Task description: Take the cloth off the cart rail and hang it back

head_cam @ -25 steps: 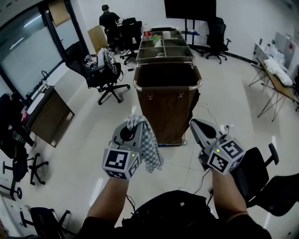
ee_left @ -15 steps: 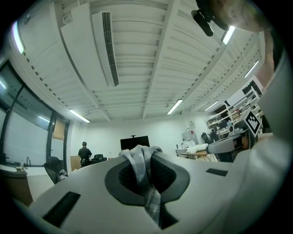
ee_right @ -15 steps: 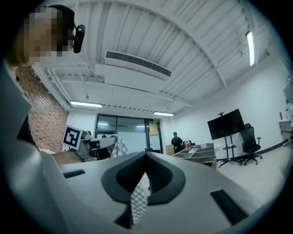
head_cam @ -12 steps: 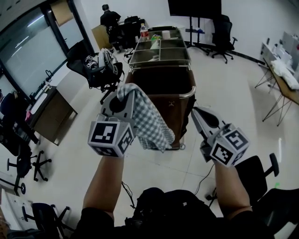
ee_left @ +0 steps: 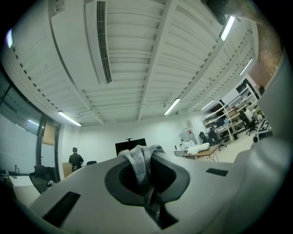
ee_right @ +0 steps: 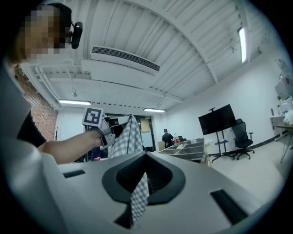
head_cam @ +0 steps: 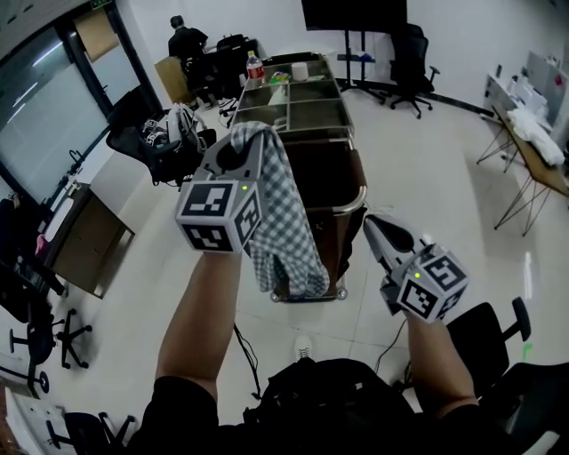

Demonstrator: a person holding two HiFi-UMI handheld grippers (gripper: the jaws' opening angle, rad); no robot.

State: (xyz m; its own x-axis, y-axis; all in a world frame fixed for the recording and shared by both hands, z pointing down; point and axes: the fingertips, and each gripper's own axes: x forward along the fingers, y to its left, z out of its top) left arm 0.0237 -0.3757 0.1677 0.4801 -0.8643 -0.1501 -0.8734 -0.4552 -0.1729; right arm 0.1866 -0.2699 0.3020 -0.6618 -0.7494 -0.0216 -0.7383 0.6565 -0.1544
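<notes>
Left tongs (head_cam: 245, 138) clamped on the blue-and-white checked cloth (head_cam: 286, 227), hanging free over the near rail of the brown chrome-railed cart (head_cam: 341, 242); right tongs (head_cam: 372, 224) a slit apart, empty, right of the cart; open white floor (head_cam: 422, 164) beyond.

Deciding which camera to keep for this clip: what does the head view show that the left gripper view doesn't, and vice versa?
Head view only: the cart, its rail and the right hand-held gripper. Left gripper view only: the ceiling and its strip lights. Both: the checked cloth pinched in the left hand-held gripper, plus the screen and a person at the back.
</notes>
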